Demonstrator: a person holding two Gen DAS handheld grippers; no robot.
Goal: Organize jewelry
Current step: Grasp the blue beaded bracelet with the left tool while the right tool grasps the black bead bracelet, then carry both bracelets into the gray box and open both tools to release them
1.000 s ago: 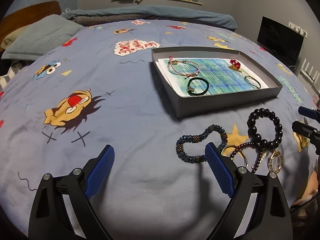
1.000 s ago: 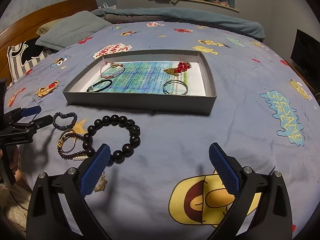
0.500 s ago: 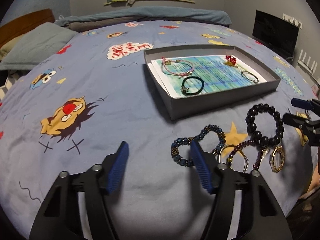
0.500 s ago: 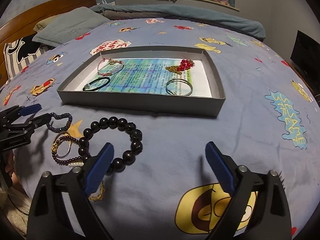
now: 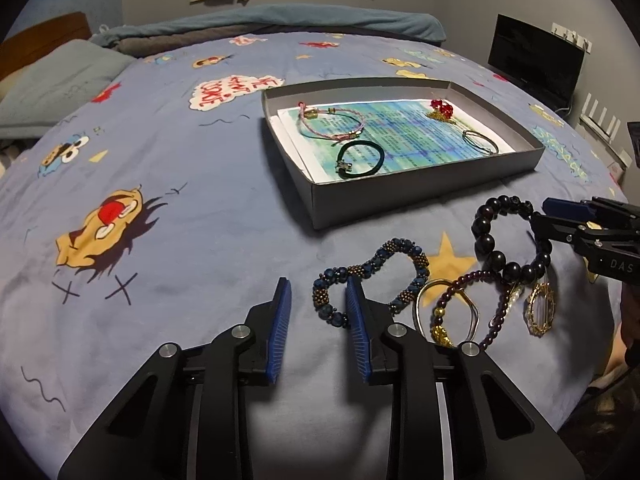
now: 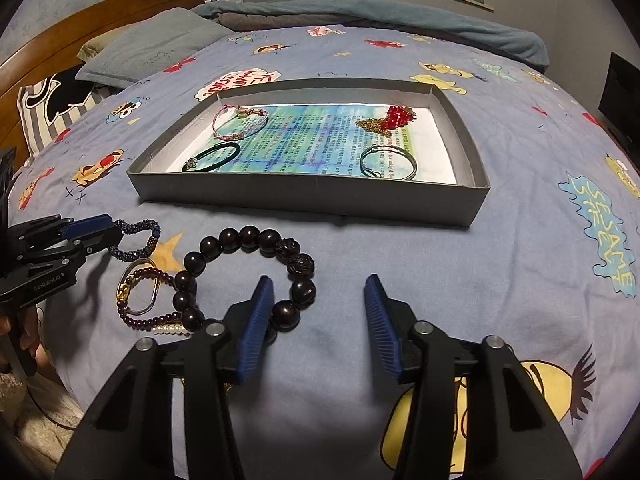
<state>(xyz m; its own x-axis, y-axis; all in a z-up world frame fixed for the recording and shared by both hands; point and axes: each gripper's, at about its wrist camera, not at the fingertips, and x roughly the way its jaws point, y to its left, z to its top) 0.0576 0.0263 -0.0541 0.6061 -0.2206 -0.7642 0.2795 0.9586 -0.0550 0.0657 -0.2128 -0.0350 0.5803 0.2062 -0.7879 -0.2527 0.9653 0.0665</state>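
A grey tray (image 5: pixel 424 196) (image 6: pixel 312 200) on the bed holds a pink cord bracelet (image 5: pixel 330 122), a dark green band (image 5: pixel 360 160), a red bead charm (image 5: pixel 440 110) and a silver bangle (image 5: pixel 480 142). In front of it lie a blue beaded bracelet (image 5: pixel 372 276) (image 6: pixel 138 238), a big black bead bracelet (image 5: pixel 508 240) (image 6: pixel 248 276), a purple bead string (image 5: pixel 468 304), a gold-and-silver ring (image 5: pixel 444 312) and a gold oval piece (image 5: pixel 540 312). My left gripper (image 5: pixel 318 320) is half open, its right finger at the blue bracelet's near loop. My right gripper (image 6: pixel 318 316) is open, its left finger beside the black bracelet.
The bed has a blue cartoon-print sheet (image 5: pixel 160 160). Pillows (image 6: pixel 152 48) and a wooden headboard (image 6: pixel 100 24) lie at the far left. A folded blanket (image 5: pixel 280 24) lies at the far end. A dark screen (image 5: pixel 536 68) stands at the right.
My left gripper has narrowed its jaws and moved up to the blue beaded bracelet. My right gripper has narrowed somewhat and moved closer to the black bead bracelet.
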